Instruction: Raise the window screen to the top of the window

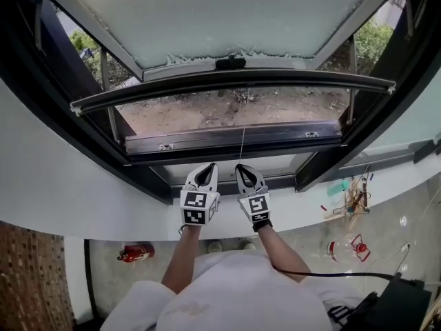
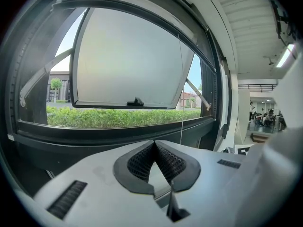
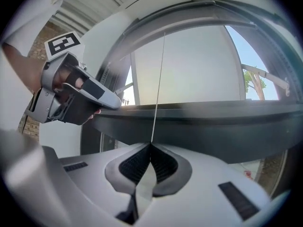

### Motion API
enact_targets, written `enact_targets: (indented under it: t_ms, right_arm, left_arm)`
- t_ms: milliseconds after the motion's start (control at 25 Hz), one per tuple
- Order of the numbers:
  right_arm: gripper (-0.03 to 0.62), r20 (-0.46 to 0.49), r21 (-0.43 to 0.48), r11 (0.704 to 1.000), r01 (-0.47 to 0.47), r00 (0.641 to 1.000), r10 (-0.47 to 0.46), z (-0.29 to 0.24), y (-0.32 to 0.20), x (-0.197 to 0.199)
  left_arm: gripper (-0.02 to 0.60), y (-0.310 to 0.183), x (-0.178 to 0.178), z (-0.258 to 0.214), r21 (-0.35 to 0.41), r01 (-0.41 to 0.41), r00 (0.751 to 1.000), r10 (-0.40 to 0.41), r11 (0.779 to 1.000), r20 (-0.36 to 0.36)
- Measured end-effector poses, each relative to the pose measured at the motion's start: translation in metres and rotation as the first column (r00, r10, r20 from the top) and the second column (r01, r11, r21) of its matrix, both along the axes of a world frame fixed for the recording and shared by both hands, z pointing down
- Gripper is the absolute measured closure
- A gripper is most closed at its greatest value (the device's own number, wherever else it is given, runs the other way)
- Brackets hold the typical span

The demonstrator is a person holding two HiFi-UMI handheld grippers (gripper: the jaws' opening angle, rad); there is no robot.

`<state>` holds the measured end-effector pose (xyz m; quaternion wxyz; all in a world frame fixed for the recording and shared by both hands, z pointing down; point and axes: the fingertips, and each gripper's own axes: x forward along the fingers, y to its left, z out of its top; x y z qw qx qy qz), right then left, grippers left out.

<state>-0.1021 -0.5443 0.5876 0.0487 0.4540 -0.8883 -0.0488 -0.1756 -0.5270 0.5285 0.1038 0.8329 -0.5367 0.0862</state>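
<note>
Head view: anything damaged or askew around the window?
The open sash's frosted pane looks ragged along its lower edge, beside the black handle, as if film is fraying. Nothing else stands out; the cord runs straight into the shut right gripper.

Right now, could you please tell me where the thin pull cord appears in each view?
Head view: the pull cord is a short vertical line at centre, ending in the right tool.
Left gripper view: a long vertical line right of centre.
Right gripper view: centre, rising from the shut tool tips.
Shared landmark: the open frosted sash.
</note>
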Motion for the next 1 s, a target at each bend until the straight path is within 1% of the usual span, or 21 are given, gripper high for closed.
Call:
enact_targets:
  t_ms: [160, 240, 320, 480, 560, 600, 680, 760, 880, 1000]
  right_arm:
    - [0.591, 0.035, 0.028, 1.000, -0.008, 0.999, 0.007, -0.016, 0.001, 0.002]
    - [0.591, 0.063, 0.091, 0.996, -0.012, 0.998, 0.006, -0.036, 0.000, 0.004]
    - [0.591, 0.086, 0.171, 0.985, -0.011, 0.996, -0.004, -0.061, 0.000, 0.003]
    - [0.591, 0.116, 0.224, 0.975, -0.005, 0.993, -0.022, -0.102, 0.007, -0.002]
    - [0.591, 0.153, 0.274, 0.962, -0.005, 0.988, -0.038, -0.127, 0.012, -0.005]
    - [0.591, 0.161, 0.289, 0.957, -0.006, 0.986, -0.042, -0.137, 0.014, -0.006]
    - [0.591, 0.154, 0.281, 0.960, -0.008, 0.987, -0.037, -0.148, 0.017, -0.007]
    - [0.591, 0.173, 0.288, 0.957, -0.013, 0.984, -0.039, -0.161, 0.020, -0.006]
    - [0.591, 0.225, 0.328, 0.944, -0.024, 0.973, -0.054, -0.186, 0.026, -0.001]
    - [0.591, 0.252, 0.360, 0.932, -0.032, 0.966, -0.064, -0.208, 0.031, 0.004]
  left_arm:
    - [0.578, 0.000, 0.001, 0.001, 0.000, 0.000, 1.000, 0.000, 1.000, -0.005]
    - [0.580, 0.000, 0.000, 0.003, -0.003, 0.001, 1.000, -0.001, 1.000, -0.008]
    - [0.579, 0.001, 0.000, 0.005, -0.006, 0.003, 1.000, -0.003, 1.000, -0.010]
    - [0.579, 0.003, 0.003, 0.006, -0.011, 0.001, 1.000, -0.001, 1.000, -0.014]
    - [0.578, 0.003, 0.004, 0.005, -0.010, -0.001, 1.000, 0.001, 1.000, -0.015]
    - [0.580, 0.003, 0.004, 0.004, -0.008, -0.001, 1.000, 0.001, 1.000, -0.016]
    - [0.580, 0.003, 0.004, 0.004, -0.005, 0.001, 1.000, -0.001, 1.000, -0.020]
    - [0.580, 0.004, 0.004, 0.006, -0.006, 0.002, 1.000, -0.002, 1.000, -0.025]
    - [0.580, 0.007, 0.007, 0.008, -0.014, -0.003, 1.000, 0.003, 1.000, -0.025]
    - [0.580, 0.010, 0.012, 0.010, -0.017, -0.016, 1.000, 0.015, 1.000, -0.022]
